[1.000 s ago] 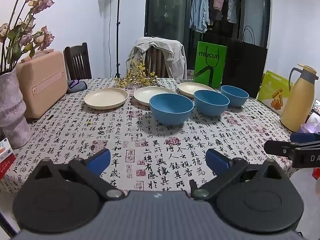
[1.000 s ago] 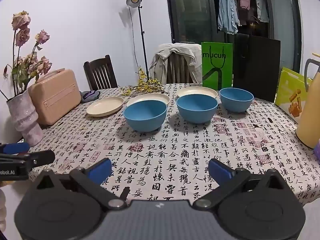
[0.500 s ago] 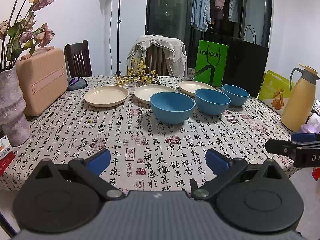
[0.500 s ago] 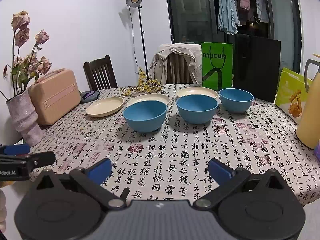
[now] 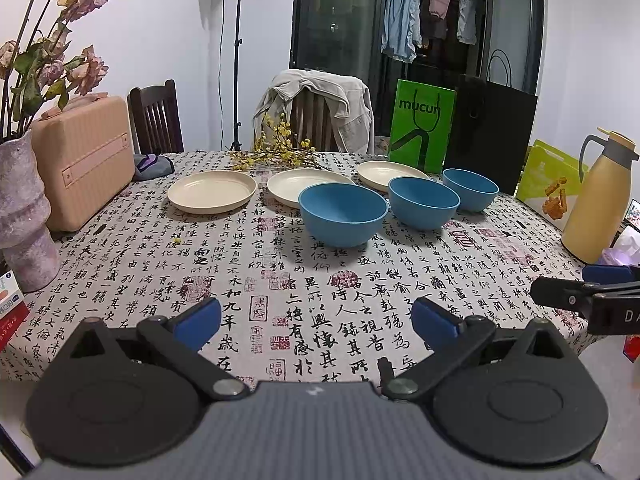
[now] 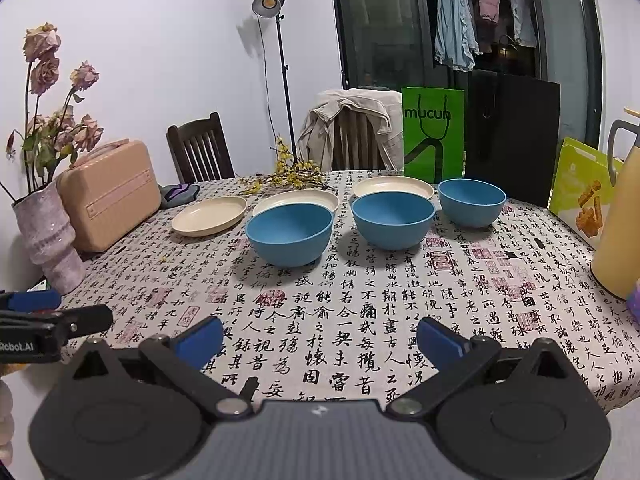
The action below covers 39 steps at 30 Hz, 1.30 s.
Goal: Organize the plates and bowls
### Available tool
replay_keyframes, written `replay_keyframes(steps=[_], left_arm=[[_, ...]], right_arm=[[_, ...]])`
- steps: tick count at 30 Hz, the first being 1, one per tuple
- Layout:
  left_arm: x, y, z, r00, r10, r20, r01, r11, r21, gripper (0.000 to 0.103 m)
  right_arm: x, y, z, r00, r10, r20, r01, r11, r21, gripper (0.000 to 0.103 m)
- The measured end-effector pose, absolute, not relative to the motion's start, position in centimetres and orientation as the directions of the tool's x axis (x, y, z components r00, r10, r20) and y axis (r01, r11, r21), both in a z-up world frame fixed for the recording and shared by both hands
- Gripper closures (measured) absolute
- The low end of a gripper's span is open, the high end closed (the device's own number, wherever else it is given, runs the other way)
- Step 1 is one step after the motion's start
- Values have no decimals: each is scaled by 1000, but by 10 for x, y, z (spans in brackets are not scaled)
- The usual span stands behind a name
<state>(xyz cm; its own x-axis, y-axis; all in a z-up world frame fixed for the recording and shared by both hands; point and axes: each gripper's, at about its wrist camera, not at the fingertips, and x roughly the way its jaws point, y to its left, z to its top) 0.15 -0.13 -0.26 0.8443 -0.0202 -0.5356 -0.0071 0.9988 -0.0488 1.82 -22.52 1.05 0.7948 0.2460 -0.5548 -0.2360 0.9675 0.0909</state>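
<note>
Three blue bowls stand in a row on the table: the near one (image 5: 343, 214) (image 6: 289, 233), the middle one (image 5: 424, 207) (image 6: 393, 219) and the far right one (image 5: 470, 189) (image 6: 471, 201). Behind them lie three cream plates: left (image 5: 212, 191) (image 6: 209, 215), middle (image 5: 292, 188) (image 6: 298, 199) and right (image 5: 384, 170) (image 6: 393, 187). My left gripper (image 5: 316, 318) is open and empty over the table's near edge. My right gripper (image 6: 319, 338) is open and empty, also at the near edge, well short of the bowls.
A pink case (image 5: 82, 160) and a vase of dried roses (image 5: 24, 216) stand at the left. A yellow thermos (image 5: 596, 196) stands at the right. Green and black bags (image 5: 422, 130) stand behind the plates. Yellow flower sprigs (image 5: 276, 152) lie at the back.
The left gripper has tilted up slightly, so the table sits a little lower in its view. The right gripper has barely moved. Both stay open.
</note>
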Motion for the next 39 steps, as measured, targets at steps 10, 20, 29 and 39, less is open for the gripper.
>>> replay_keyframes(steps=[10,20,29,39], left_arm=[[3,0,-3,845,-22,-534,-9,998,-56,0],[2,1,-3,849,-15,-529,-14,999,-52,0],[2,1,-2,849,-13,-528,-17,999,-52,0],[1,1,-2,854,-11,-521,-20,998,-54,0]], right_arm=[[18,-224,11,797,243,-552,-235,968,86,0],[18,-225,11,797,244,-552,-233,968,91,0],[18,-225,10,797,245,-553,-233,968,93,0],[18,-224,7,793,254,-553,-238,966,101,0]])
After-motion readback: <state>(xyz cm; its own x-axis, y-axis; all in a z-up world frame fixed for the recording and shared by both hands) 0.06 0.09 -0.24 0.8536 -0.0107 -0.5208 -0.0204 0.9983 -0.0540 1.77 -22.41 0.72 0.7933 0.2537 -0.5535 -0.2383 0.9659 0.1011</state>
